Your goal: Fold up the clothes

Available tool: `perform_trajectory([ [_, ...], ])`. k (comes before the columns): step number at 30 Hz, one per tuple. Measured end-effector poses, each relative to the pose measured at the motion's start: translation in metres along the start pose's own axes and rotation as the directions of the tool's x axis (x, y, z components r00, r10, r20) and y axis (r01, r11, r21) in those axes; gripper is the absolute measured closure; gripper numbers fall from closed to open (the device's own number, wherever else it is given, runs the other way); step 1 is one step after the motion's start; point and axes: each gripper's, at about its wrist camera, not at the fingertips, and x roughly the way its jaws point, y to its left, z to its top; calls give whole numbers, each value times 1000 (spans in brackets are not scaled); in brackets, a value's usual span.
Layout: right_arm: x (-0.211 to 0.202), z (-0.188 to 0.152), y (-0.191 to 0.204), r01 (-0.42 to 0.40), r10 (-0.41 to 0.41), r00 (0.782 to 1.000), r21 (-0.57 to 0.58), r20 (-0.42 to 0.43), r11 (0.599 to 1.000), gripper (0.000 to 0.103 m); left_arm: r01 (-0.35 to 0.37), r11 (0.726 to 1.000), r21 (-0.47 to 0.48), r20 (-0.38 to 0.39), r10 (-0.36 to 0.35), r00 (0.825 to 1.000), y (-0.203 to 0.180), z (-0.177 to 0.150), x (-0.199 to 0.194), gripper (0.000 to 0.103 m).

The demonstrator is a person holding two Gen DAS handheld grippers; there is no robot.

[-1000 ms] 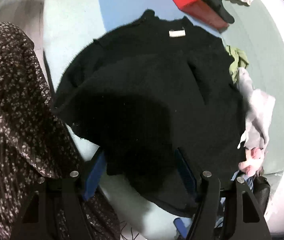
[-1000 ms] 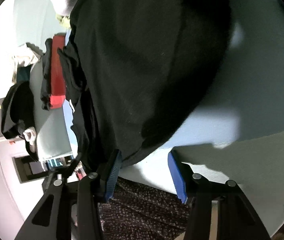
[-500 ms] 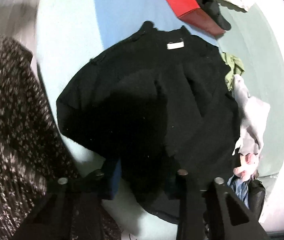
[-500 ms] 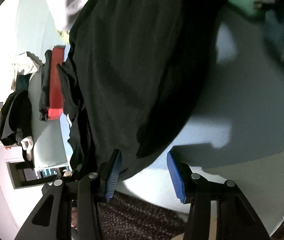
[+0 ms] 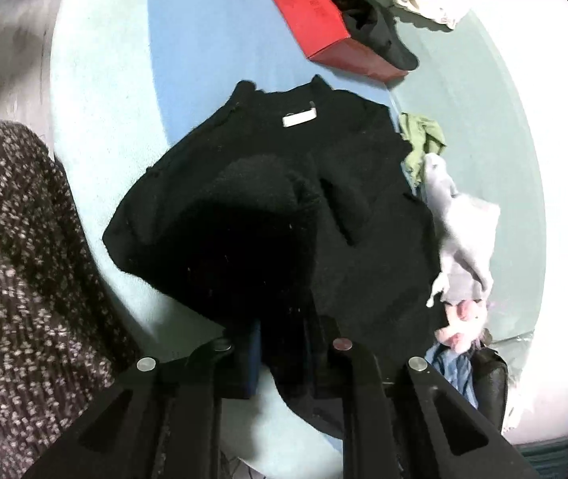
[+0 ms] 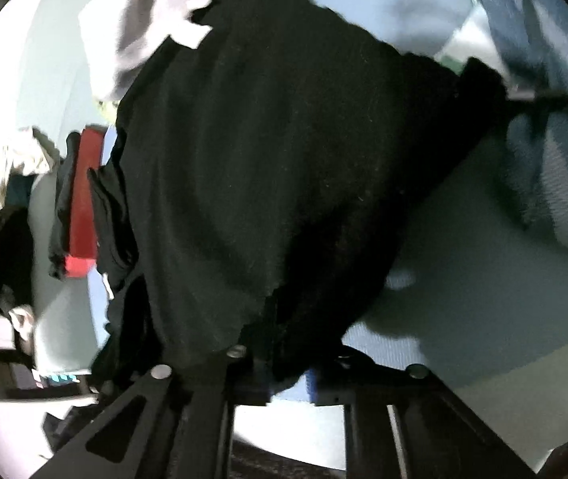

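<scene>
A black knit sweater lies spread on a light blue bed surface, its collar with a white label at the far end. My left gripper is shut on the sweater's near hem, the dark fabric bunched between its blue pads. In the right wrist view the same black sweater fills the middle, and my right gripper is shut on another part of its lower edge. Both pinched edges sit lifted off the bed.
A red box with dark clothes draped on it lies at the far side. A green cloth, a grey garment and pink item crowd the sweater's right side. A person's speckled dark clothing fills the left.
Both grippers went from open around the sweater's hem to shut on it. The left one pulled back, and the sweater's lower edge has been drawn up.
</scene>
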Motion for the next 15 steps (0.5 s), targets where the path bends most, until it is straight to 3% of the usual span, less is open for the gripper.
perform_trajectory([
  [2,-12,-7,12,36,-34,999,-73,32,997,98,19,1000,-3,4,-19,1000,0,1,-9,87],
  [5,-29,-18,22,27,-20,998,-107,65,994,98,51,998,-28,15,-51,999,6,1,-26,87],
  [10,-40,-40,26,-8,13,999,-135,37,991,99,101,992,-69,37,-99,994,20,2,-56,88],
  [15,-44,-71,20,-38,34,999,-143,-30,989,99,91,993,-75,29,-89,996,35,3,-71,89],
])
